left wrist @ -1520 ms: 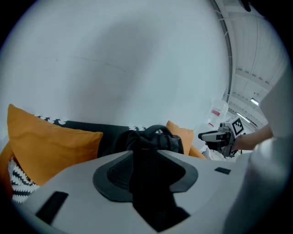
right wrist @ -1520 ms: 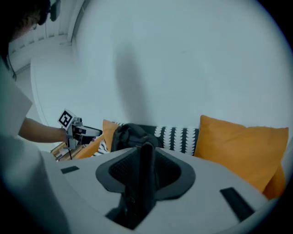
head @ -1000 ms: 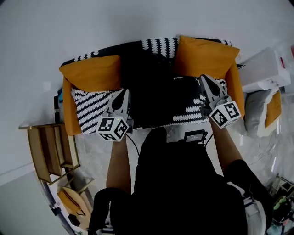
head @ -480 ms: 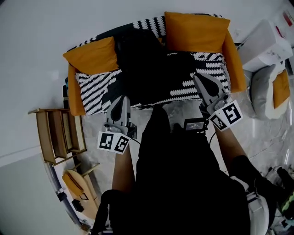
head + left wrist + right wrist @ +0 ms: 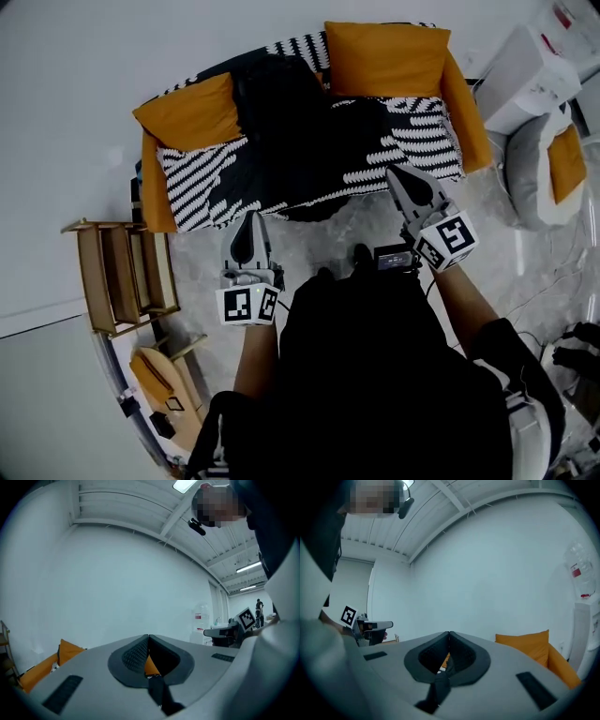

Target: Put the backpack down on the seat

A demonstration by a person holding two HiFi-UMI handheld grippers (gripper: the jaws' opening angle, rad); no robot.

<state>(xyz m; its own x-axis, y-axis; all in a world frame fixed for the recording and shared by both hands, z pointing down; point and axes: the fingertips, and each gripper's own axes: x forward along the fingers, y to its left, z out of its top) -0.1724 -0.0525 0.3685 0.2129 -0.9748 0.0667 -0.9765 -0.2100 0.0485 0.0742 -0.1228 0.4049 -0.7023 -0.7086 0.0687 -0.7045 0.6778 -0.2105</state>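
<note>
The black backpack lies on the seat of the striped sofa, leaning against the backrest between two orange cushions. Neither gripper touches it. My left gripper hangs over the floor in front of the sofa's edge, with its jaws shut and nothing in them. My right gripper is shut and empty too, with its tip just at the seat's front edge. In the left gripper view the gripper has its jaws pressed together, with an orange cushion beyond. The right gripper view shows the gripper shut likewise.
A wooden rack stands left of the sofa. A white box-like unit and a grey round seat with an orange cushion are at the right. Marbled floor lies between the person and the sofa.
Both grippers have drawn back from the sofa seat toward the person and now sit over the floor. The backpack stays on the seat.
</note>
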